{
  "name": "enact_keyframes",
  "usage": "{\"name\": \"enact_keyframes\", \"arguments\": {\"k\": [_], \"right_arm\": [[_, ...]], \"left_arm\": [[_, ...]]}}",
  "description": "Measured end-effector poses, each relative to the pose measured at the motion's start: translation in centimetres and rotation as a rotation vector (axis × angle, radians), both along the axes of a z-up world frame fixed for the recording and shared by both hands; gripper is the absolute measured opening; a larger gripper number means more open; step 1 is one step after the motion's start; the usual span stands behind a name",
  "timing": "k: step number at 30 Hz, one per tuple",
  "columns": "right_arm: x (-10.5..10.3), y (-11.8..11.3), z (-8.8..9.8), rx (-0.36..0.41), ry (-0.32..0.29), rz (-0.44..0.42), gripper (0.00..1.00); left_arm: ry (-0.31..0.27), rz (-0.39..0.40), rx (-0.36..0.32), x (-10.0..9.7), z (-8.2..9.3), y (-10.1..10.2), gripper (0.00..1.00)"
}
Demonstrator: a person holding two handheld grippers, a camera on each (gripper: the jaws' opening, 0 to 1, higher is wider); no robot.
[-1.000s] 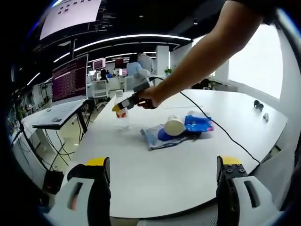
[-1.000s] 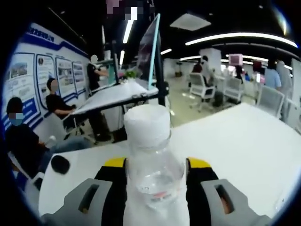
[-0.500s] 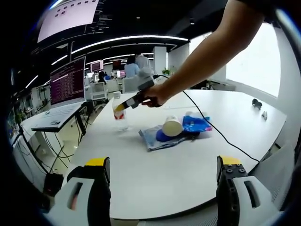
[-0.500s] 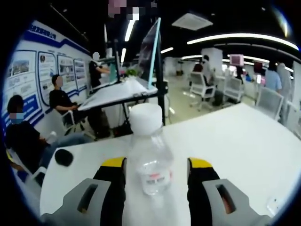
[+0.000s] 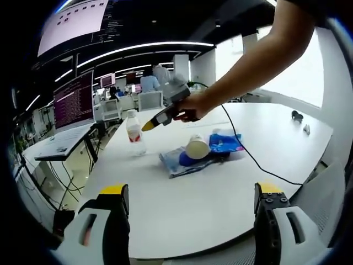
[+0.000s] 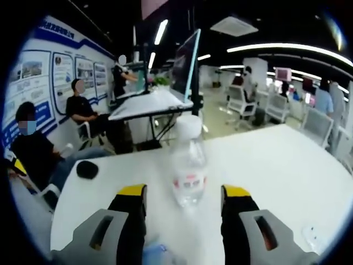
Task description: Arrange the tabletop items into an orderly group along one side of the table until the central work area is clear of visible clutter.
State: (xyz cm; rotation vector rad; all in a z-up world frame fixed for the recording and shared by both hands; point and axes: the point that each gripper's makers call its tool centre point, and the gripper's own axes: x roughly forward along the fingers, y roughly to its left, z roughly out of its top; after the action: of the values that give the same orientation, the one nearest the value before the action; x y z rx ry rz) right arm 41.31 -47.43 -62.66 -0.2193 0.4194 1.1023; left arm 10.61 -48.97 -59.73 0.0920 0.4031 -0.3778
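The desk (image 5: pixel 220 193) is plain white. On it stands a clear bottle (image 6: pixel 189 165) with a white cap and a label printed in red. The cup (image 5: pixel 197 147) is cream, lying on blue wrappers (image 5: pixel 225 143) and a pale blue-grey bag (image 5: pixel 179 164). Each tool, left (image 5: pixel 191 194) and right (image 6: pixel 184 193), has grey jaws with black inner faces and yellow tips. A black cable (image 5: pixel 259 165) crosses the desk, and a small black object (image 6: pixel 87 169) lies near its edge.

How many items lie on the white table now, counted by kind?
Water bottle: 1
Paper cup, on its side: 1
Blue packets, in a pile with the cup: at least 2, the exact number is hard to tell
Small dark object: 1
Total: at least 5
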Motion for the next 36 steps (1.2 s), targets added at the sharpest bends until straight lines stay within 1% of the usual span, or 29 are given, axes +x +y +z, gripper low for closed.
{"name": "enact_keyframes", "arguments": {"k": [3, 7, 10, 12, 17, 20, 23, 27, 31, 36], "right_arm": [[-0.6, -0.7, 0.1, 0.003, 0.003, -0.002, 0.51], [-2.0, -1.3, 0.4, 0.011, 0.007, 0.0, 0.53], [-2.5, -1.8, 0.6, 0.031, 0.016, -0.012, 0.53], [-2.8, -2.0, 0.6, 0.032, 0.02, -0.014, 0.55], [-3.1, -2.7, 0.6, 0.049, 0.046, -0.045, 0.6], [-3.6, -3.2, 0.5, 0.048, 0.052, -0.051, 0.61], [-4.3, -3.7, 0.5, 0.069, 0.077, -0.066, 0.65], [-5.0, -4.6, 0.3, 0.072, 0.083, -0.081, 0.67], [-5.8, -5.4, 0.1, 0.077, 0.095, -0.082, 0.72], [-6.9, -6.3, 0.3, 0.09, 0.097, -0.085, 0.77]], "left_arm": [[0.0, 0.004, -0.007, 0.0, 0.0, 0.0, 0.94], [0.003, -0.004, 0.001, -0.1, -0.1, -0.2, 0.94], [0.004, -0.01, 0.004, -0.1, -0.2, -0.3, 0.94], [0.003, -0.013, 0.009, -0.1, -0.2, -0.3, 0.94], [0.005, -0.018, 0.021, -0.2, -0.4, -0.3, 0.94], [0.002, -0.021, 0.023, -0.2, -0.4, -0.3, 0.94], [0.003, -0.027, 0.03, -0.3, -0.5, -0.3, 0.94], [0.003, -0.033, 0.035, -0.4, -0.5, -0.4, 0.94], [0.001, -0.036, 0.038, -0.4, -0.6, -0.4, 0.94], [0.0, -0.04, 0.041, -0.5, -0.6, -0.5, 0.94]]}}
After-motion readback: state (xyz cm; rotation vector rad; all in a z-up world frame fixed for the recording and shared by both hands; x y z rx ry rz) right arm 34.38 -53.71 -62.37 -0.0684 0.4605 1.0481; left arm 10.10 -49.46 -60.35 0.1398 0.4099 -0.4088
